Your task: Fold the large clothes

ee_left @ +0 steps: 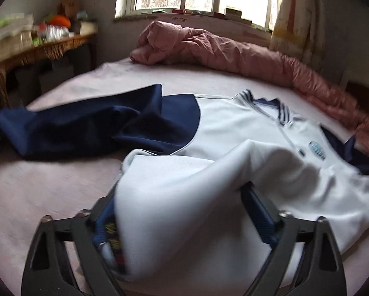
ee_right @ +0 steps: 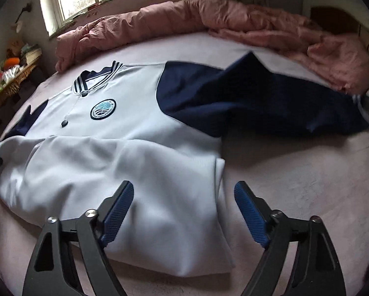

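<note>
White-and-navy jacket (ee_right: 135, 128) spread on pink bed sheet (ee_right: 295, 185), hem folded up. Left gripper (ee_left: 182, 197) spread wide, loose white cloth draped between its fingers. Right gripper (ee_right: 184, 197) spread wide over hem, gripping nothing. Pink quilt (ee_right: 209, 19) bunched behind; cluttered wooden table (ee_left: 43, 46) beside bed.

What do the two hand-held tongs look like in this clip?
Both match: the left tongs and right tongs have black, angular fingers with triangular cut-outs and silver pivot bolts. Each finger ends in a blue pad with a fine dotted texture. No cables, markings or sleeves show clearly.
</note>
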`<state>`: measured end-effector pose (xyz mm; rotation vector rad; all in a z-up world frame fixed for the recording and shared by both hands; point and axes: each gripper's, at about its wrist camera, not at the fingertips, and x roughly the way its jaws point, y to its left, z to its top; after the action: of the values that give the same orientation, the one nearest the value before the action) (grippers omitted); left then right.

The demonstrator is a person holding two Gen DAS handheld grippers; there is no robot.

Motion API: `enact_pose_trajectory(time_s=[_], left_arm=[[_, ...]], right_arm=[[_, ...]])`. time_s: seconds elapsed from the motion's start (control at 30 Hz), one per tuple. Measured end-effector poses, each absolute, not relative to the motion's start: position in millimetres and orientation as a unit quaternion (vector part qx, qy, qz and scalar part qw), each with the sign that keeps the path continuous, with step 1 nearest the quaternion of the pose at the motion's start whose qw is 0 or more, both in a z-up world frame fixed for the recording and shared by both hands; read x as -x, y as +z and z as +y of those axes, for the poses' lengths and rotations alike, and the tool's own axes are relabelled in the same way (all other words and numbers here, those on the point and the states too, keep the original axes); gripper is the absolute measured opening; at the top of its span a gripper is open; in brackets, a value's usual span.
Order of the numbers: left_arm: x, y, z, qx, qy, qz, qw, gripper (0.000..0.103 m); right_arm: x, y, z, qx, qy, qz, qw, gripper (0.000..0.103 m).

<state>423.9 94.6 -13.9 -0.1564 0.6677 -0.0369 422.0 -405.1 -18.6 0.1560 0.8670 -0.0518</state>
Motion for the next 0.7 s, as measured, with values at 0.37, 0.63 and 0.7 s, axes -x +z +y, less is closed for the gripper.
enact_pose_trajectory(time_s=[0.37,0.63,0.7], left_arm=[[-421,-12,96,0.074,0.009,0.321,0.944,0.018],[-431,-27,105,0.089,0.01,0.361,0.928,0.025],[-420,-17,99,0.07,0.013,0.332,0.941,0.027]], right_arm=[[-425,-5,-400,-0.067,-0.04,0.33,0.941,0.009],[-429,-21,-433,-0.106,-0.126,0.347,0.923,0.033],[-421,-13,-435,-0.113,-0.138,0.326,0.928,0.033]])
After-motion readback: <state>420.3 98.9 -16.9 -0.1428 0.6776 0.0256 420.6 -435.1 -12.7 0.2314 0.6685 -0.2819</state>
